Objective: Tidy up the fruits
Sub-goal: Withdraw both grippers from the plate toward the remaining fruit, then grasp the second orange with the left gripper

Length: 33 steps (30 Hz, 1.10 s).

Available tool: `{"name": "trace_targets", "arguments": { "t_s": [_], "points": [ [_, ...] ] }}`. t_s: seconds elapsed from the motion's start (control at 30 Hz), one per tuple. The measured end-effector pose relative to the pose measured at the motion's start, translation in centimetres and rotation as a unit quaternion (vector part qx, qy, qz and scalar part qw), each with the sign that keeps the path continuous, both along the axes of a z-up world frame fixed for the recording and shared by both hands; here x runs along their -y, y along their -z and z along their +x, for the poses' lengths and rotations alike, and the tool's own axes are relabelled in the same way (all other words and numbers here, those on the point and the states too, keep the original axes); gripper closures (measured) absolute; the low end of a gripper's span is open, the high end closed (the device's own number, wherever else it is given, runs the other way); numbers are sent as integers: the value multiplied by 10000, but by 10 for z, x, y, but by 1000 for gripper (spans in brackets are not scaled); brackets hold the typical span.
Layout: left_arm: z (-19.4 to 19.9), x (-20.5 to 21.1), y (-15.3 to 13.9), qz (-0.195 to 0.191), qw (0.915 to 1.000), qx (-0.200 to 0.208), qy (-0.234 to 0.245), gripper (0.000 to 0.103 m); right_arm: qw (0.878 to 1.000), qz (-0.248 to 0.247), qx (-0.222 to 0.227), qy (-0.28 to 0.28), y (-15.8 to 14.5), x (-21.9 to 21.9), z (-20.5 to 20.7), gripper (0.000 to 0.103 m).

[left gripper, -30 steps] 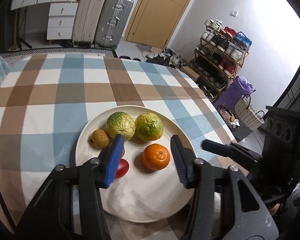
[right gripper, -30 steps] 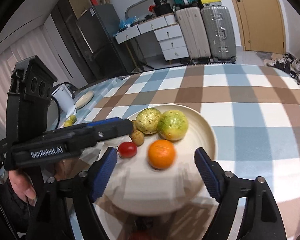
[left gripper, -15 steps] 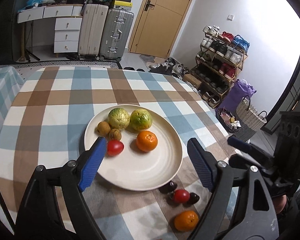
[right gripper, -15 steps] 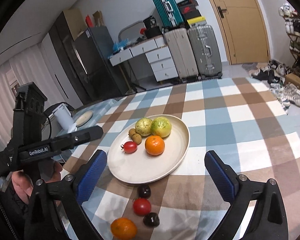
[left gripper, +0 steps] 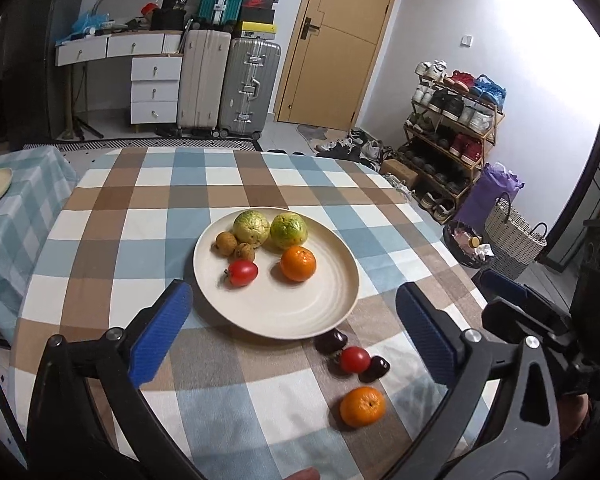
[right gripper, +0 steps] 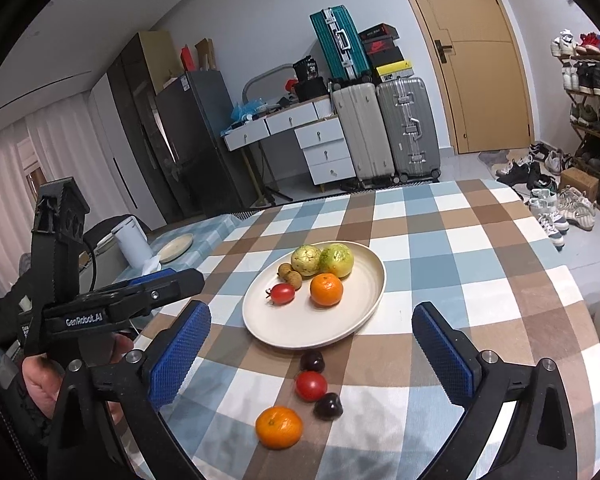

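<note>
**Both grippers wide, holding nothing; fruit split between plate and cloth**

Nearest: left gripper [left gripper: 292, 328] is spreading its jaws, blue pads wide apart, nothing pinched between them. Right gripper [right gripper: 312, 354] is likewise opening, already wide, empty. In the right view the left gripper body is sitting at the left edge with a hand [right gripper: 40, 380] wrapped round its grip.

On the checked tablecloth [left gripper: 112, 216], in front of the plate: one orange [left gripper: 362, 406] closest, then two dark cherries [left gripper: 374, 369] flanking one red tomato [left gripper: 355, 359], the far cherry lying just at the plate rim. Four loose pieces, all clear of both grippers.

The cream plate [left gripper: 300, 312] is sitting mid-table, carrying six: one orange, one tomato [left gripper: 242, 273], two small brown longans [left gripper: 226, 243], two green-yellow guavas [left gripper: 251, 227] at the far side. The guavas are touching each other; the longans are just beside the left guava. Near half of the plate is bare.

Nothing is blocking the path from loose fruit to plate.

Further off: a second plate [right gripper: 176, 247] and a white jug [right gripper: 132, 240] on a side table, left. Beyond the table: drawers [left gripper: 156, 90], three suitcases (two upright, one teal on top), a door [left gripper: 332, 40], a shoe rack [left gripper: 452, 120] at right.
</note>
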<state>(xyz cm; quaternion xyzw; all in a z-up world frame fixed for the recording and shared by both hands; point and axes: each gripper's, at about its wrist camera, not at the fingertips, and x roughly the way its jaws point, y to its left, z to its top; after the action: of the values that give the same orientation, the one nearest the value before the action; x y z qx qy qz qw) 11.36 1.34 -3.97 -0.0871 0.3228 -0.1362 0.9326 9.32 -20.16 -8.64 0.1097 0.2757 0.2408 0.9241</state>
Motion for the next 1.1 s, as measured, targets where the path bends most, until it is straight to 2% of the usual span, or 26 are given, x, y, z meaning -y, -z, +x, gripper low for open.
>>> {"name": "trace_targets", "arguments": {
  "t_s": [0.3,0.63,1.1],
  "points": [
    [-40,5,0,176,9997,103,-163,1,9999,-85,35,41,-2,-3,-28,0],
    [-62,23,31,252,9994,-252,-31,1,9995,-206,-35,221,12,-1,-57,0],
    [-44,60,89,437,9944,-861,437,1,9966,-283,-563,535,55,24,-68,0]
  ]
}}
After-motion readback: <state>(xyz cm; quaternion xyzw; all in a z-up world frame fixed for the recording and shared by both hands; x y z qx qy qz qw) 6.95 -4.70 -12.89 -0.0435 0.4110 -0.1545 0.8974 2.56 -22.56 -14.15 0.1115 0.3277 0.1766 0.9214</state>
